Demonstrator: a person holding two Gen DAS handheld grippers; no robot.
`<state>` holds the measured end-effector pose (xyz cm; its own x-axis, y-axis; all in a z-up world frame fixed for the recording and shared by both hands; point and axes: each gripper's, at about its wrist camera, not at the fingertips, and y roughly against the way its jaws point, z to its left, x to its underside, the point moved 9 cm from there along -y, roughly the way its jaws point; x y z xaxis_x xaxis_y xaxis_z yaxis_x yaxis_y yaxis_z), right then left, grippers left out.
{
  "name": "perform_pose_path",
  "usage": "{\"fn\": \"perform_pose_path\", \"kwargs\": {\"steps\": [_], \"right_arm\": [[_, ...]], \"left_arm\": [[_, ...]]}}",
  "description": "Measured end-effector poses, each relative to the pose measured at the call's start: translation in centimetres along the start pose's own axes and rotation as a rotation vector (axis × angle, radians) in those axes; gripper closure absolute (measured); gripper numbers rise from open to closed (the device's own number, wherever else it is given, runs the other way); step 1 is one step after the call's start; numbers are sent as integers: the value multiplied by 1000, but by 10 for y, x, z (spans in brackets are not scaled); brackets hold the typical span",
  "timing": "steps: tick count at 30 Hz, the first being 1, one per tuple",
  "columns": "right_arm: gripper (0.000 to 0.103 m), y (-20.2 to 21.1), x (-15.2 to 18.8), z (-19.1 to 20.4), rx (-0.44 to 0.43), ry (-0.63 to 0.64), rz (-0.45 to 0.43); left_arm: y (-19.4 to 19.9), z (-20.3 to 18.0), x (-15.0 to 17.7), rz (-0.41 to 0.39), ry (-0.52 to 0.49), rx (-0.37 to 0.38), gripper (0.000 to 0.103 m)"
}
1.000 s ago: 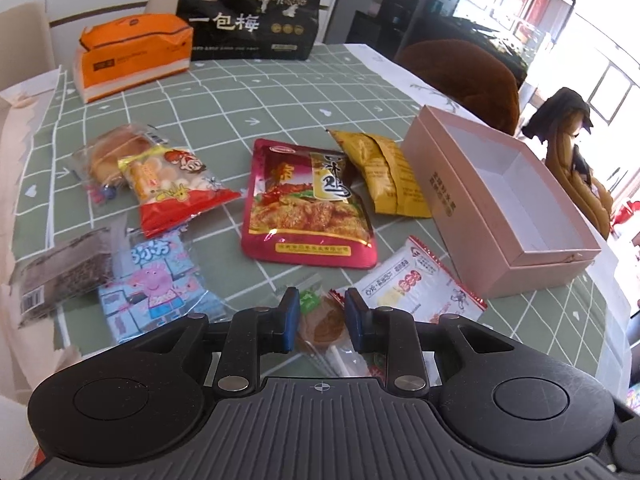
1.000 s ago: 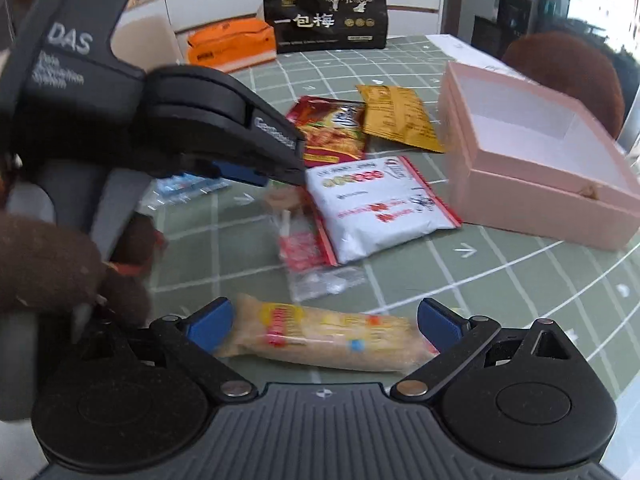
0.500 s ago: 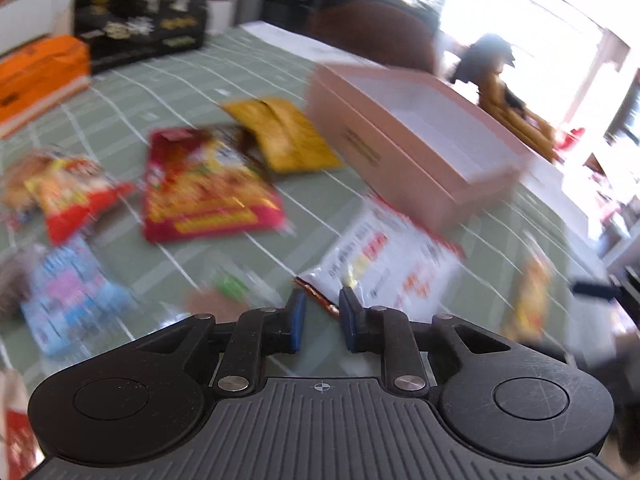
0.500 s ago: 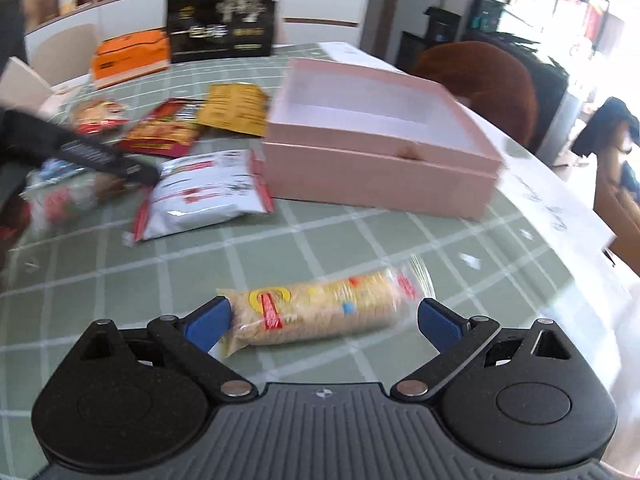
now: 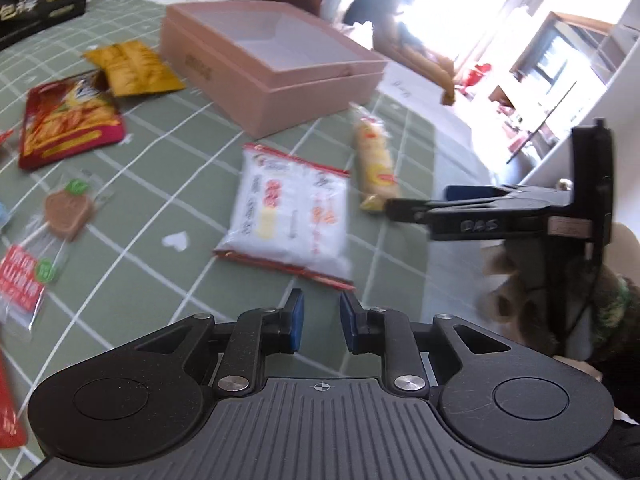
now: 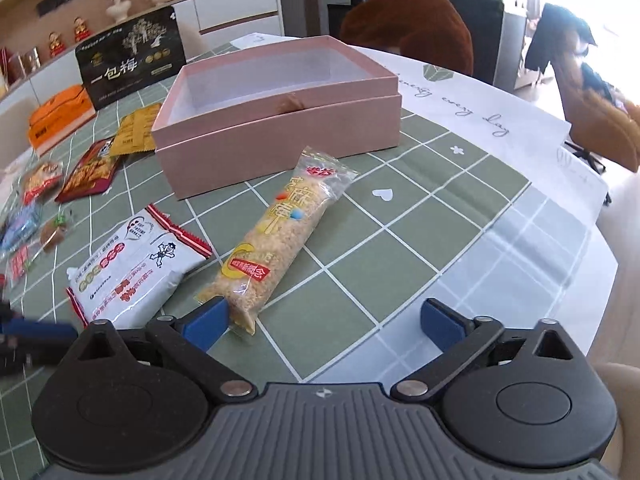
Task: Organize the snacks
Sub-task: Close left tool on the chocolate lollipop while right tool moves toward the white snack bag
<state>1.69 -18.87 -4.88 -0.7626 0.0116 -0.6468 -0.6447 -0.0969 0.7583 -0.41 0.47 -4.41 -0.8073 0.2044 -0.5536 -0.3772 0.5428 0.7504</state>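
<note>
A green checked table [image 6: 420, 208] holds a pink box [image 6: 280, 136] near its far edge. Snack bags lie around it. The long snack [image 6: 272, 240] lies flat by the wide-open right gripper [image 6: 320, 316]. The left gripper [image 5: 320, 316] is closed on nothing. Chairs and shelves stand behind.

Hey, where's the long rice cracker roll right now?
The rice cracker roll lies on the green checked tablecloth, just in front of the pink box, with the white snack packet to its left in the right wrist view.
</note>
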Motion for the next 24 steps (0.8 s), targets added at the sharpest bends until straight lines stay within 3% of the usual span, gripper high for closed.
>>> {"fn": "perform_pose_path", "kwargs": {"steps": [3, 6, 9, 12, 16, 21, 24], "right_arm": [[0, 0, 2, 1, 7, 2, -7], [0, 2, 3, 1, 9, 0, -21], [0, 3, 4, 1, 9, -1, -43], [0, 4, 6, 1, 12, -4, -74], [0, 6, 9, 1, 22, -10, -107], [0, 6, 10, 2, 17, 6, -107], [0, 6, 15, 8, 35, 56, -118]], "left_arm": [[11, 13, -18, -86, 68, -60, 79], [26, 62, -37, -208, 235, -246, 79], [36, 116, -40, -250, 438, -424, 78], [36, 143, -44, -290, 556, -467, 78], [18, 139, -55, -230, 464, -490, 76], [10, 112, -44, -144, 248, -409, 72], [17, 103, -32, -113, 204, -364, 72]]}}
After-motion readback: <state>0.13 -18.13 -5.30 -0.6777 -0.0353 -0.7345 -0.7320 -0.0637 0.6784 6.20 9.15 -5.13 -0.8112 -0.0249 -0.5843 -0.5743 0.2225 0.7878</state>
